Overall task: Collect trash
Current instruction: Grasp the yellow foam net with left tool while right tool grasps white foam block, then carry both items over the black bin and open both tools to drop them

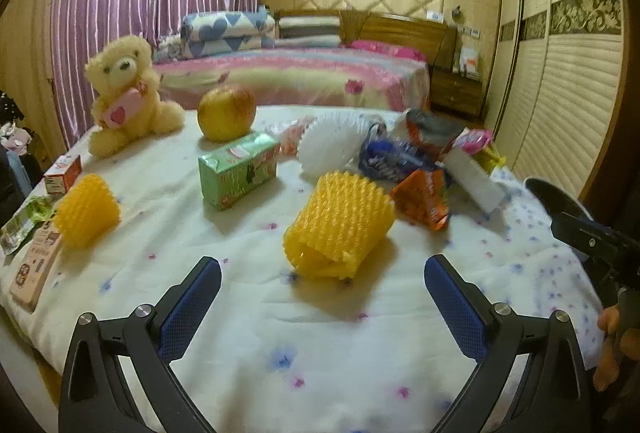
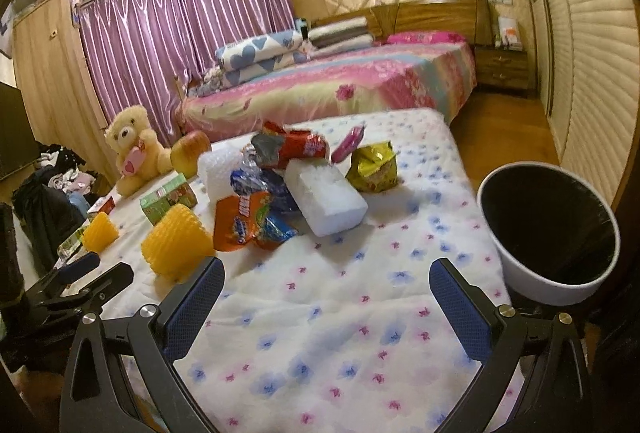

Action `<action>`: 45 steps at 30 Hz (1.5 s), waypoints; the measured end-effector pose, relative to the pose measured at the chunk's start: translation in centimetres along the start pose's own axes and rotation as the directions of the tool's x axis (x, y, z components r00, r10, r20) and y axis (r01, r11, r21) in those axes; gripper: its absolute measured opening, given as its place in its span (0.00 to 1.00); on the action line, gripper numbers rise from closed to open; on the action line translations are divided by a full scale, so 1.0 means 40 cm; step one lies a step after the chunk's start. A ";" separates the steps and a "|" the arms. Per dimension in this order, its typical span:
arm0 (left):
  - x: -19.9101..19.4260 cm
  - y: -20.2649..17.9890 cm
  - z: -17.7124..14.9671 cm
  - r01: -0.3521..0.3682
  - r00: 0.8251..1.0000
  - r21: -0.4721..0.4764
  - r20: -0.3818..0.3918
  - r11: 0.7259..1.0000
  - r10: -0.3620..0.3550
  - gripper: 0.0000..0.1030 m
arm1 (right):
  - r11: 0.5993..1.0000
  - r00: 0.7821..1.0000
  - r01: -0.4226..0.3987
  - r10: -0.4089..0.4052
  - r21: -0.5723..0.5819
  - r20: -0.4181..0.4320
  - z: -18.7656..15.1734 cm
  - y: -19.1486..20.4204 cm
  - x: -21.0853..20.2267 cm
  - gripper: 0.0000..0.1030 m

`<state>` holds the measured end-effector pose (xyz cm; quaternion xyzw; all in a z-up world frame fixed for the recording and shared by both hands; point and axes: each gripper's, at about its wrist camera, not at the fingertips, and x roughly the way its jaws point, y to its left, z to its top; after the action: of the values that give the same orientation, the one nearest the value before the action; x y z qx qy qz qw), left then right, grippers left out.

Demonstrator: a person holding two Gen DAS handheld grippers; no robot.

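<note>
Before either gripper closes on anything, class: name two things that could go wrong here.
1. The apple and teddy bear sit beside the wrappers; either might be binned by mistake.
2. The waste bin stands at the mattress's right edge, far from the left gripper near the yellow foam net; drops could miss.

A cream teddy bear (image 1: 128, 93) holding a pink heart sits at ten o'clock on the floral quilt (image 1: 320, 333); an apple (image 1: 227, 117) rests just right, pink-striped bed (image 1: 296, 75) behind.
</note>
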<state>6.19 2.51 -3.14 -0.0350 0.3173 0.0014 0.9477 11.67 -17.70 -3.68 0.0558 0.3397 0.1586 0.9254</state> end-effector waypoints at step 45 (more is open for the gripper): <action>0.105 -0.084 0.032 0.263 0.963 0.100 -0.095 0.960 -0.254 0.28 | 0.994 0.988 -0.048 0.062 0.096 -0.144 0.043 -0.143 0.079 0.50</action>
<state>10.39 -0.85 -4.44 -0.0230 0.3480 -0.1417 0.9264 16.50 -22.06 -5.51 0.0963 0.4120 0.1720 0.8896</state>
